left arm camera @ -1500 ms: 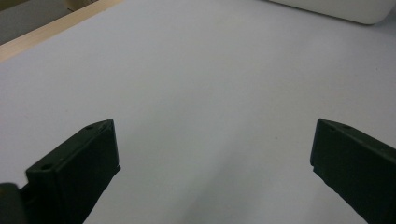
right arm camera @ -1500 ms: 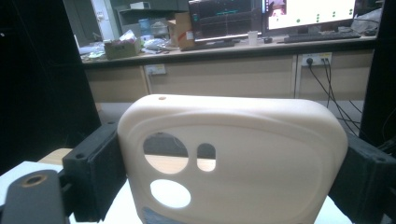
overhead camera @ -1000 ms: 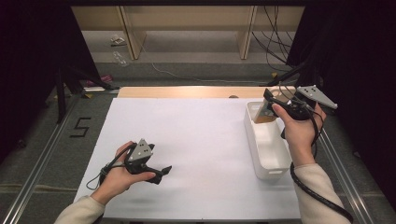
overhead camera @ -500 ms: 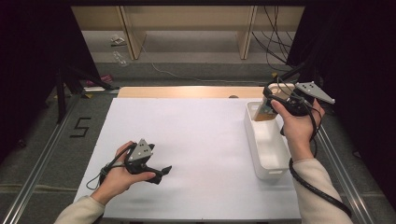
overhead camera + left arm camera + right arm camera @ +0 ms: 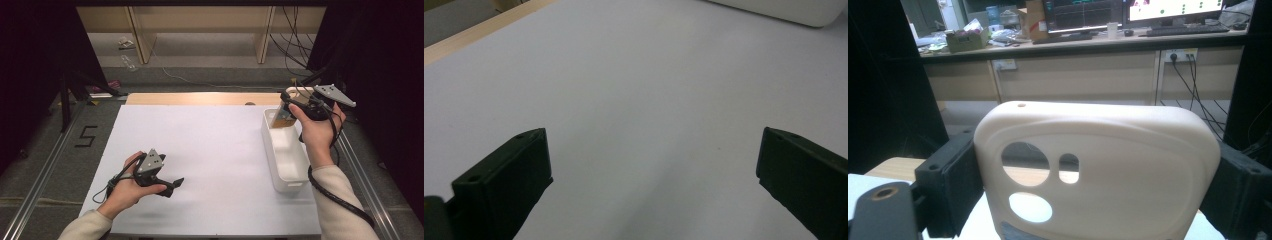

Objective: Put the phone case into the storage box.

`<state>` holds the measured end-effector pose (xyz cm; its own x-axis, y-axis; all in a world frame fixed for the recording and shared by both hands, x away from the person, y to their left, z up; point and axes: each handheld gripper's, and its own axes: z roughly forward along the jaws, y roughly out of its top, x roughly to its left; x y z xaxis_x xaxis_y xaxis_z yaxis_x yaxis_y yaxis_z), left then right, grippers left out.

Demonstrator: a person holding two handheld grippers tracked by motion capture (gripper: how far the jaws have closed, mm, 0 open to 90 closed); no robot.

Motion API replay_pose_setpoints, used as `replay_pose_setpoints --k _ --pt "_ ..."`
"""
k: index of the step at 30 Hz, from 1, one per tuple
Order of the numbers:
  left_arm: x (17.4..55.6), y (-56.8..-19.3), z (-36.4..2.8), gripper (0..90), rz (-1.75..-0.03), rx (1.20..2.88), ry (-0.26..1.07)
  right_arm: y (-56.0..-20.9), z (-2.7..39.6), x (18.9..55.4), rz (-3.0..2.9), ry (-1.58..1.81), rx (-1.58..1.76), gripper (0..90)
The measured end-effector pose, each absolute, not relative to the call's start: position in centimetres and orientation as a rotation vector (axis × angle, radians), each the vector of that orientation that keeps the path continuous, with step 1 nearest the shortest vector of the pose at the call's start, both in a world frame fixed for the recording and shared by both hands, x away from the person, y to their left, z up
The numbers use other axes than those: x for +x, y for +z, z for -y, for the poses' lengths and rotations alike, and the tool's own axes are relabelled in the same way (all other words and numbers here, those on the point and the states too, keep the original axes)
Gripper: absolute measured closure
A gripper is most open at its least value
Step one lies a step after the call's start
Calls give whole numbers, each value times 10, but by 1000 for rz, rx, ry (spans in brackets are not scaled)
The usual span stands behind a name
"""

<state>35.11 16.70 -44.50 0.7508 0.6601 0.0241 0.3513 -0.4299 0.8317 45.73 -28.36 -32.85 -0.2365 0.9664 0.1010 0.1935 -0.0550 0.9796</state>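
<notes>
Right tongs [image 5: 286, 107] raised, gripping phone case [image 5: 1098, 170]

We see a flat table covered by a smooth white sheet [image 5: 215, 150] across the middle of the high view, with a strip of pale bare wood [image 5: 200, 98] along its upper edge. At the right of the frame a long white rectangular plastic bin [image 5: 287, 172] stands directly on the sheet. At lower left the left gripper [image 5: 172, 184] lies low on the sheet, in a hand.
</notes>
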Motion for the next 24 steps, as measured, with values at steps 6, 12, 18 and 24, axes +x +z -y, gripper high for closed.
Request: replay_pose_setpoints --k 6,12,18,24 --pt "351 -445 -167 6 -761 2056 437 -327 283 461 -1499 1353 1283 122" --pt "351 -445 -167 6 -760 2058 438 -326 283 465 -1492 1352 1288 122" --pt "351 -445 -167 6 -761 2056 438 -326 283 468 -1494 1344 1292 122" --pt "351 -445 -167 6 -761 2057 437 -327 283 470 -1495 1339 1299 122"
